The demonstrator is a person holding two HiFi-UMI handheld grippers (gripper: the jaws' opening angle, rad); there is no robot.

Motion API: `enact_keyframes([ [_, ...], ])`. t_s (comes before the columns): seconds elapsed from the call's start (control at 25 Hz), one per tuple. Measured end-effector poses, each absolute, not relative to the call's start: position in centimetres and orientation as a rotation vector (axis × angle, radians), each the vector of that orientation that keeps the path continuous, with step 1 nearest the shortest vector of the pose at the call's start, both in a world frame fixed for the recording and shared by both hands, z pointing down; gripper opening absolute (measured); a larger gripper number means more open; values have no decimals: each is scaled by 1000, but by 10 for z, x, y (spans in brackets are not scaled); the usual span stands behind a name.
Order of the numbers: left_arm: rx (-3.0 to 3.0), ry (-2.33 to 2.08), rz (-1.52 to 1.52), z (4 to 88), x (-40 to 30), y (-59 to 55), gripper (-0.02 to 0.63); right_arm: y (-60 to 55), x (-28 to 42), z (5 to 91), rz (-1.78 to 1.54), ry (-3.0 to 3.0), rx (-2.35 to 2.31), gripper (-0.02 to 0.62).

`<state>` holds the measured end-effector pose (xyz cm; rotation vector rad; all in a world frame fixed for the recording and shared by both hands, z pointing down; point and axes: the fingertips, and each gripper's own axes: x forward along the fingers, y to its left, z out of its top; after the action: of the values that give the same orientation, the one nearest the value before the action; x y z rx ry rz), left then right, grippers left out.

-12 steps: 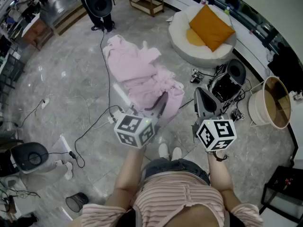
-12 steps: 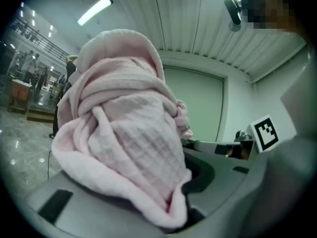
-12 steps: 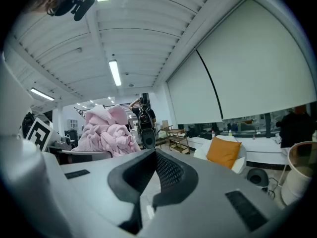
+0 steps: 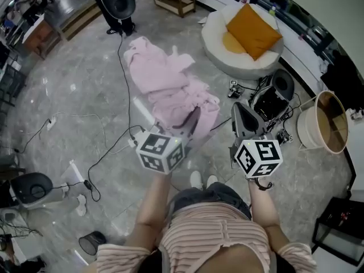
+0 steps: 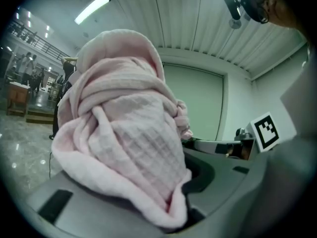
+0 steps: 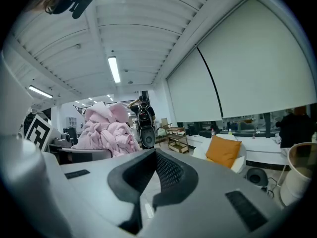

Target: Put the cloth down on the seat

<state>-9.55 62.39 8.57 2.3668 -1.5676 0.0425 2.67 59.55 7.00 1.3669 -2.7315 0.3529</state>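
A pink cloth [image 4: 165, 87] hangs bunched from my left gripper [image 4: 190, 124], whose jaws are shut on its lower fold. In the left gripper view the cloth [image 5: 124, 133] fills the middle and hides most of what lies ahead of the left gripper [image 5: 183, 192]. The seat [image 4: 227, 61] is a round white one with an orange cushion [image 4: 253, 30], standing on the floor ahead and to the right. My right gripper [image 4: 244, 121] is held beside the left one, shut with nothing between its jaws. From the right gripper [image 6: 153, 167] I see the cloth [image 6: 106, 130] at left and the orange cushion [image 6: 223, 150] at right.
Black equipment [image 4: 273, 98] and cables lie on the marble floor between me and the seat. A round tan bin [image 4: 327, 124] stands at the right. A black speaker [image 4: 118, 1] on a stand is beyond the cloth, another device [image 4: 31, 189] at the left.
The view has shifted a little. The cloth stays held in the left gripper and both grippers keep nearly the same places.
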Motion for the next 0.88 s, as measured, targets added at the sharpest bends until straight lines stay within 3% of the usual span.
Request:
enact_keyframes([
  [0.56,2360,-1503,66,107,-90,597,170,576,32,96,477,-2688,1354,8],
  [0.88,2330,-1507,88,123,-81,518,170,492,50,108,521,-2671,1385,8],
])
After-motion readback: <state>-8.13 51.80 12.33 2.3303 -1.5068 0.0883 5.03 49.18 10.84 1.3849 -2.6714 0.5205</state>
